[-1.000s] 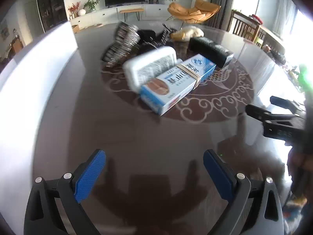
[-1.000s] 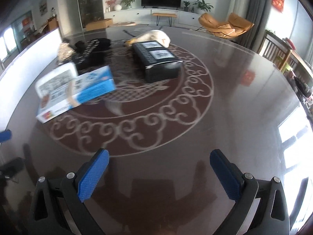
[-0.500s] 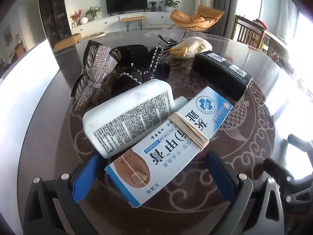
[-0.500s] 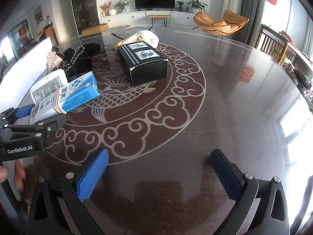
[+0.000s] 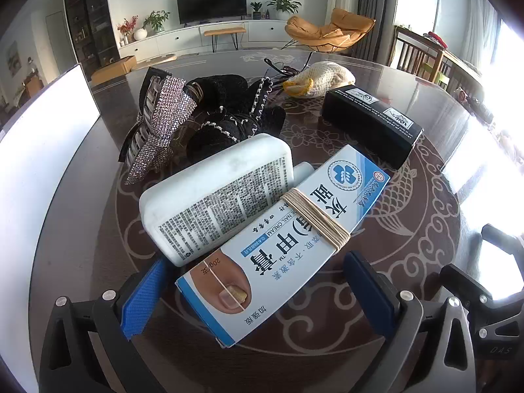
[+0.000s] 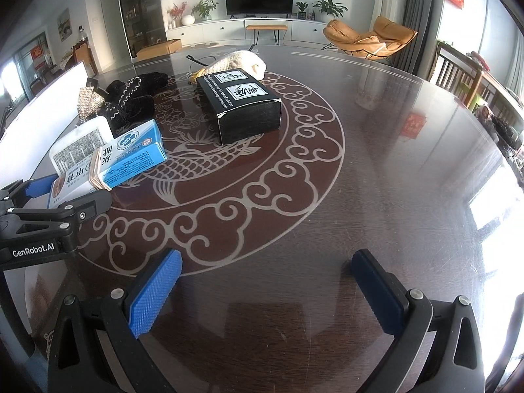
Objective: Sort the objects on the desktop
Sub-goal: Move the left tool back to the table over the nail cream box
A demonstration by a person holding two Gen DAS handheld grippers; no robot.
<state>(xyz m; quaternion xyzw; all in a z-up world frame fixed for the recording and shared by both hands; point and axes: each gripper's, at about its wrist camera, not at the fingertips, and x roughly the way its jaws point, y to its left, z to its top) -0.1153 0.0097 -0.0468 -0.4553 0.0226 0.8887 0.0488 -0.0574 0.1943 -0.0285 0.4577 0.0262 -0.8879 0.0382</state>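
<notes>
Blue-padded, the left gripper (image 5: 258, 291) stands wide open around the near end of the blue-and-white nail cream box (image 5: 288, 239), which lies on the dark glass table (image 6: 376, 180) against a white bottle (image 5: 216, 199). The right gripper (image 6: 265, 291) gapes equally wide over bare tabletop, well apart from the black box (image 6: 242, 104).
</notes>
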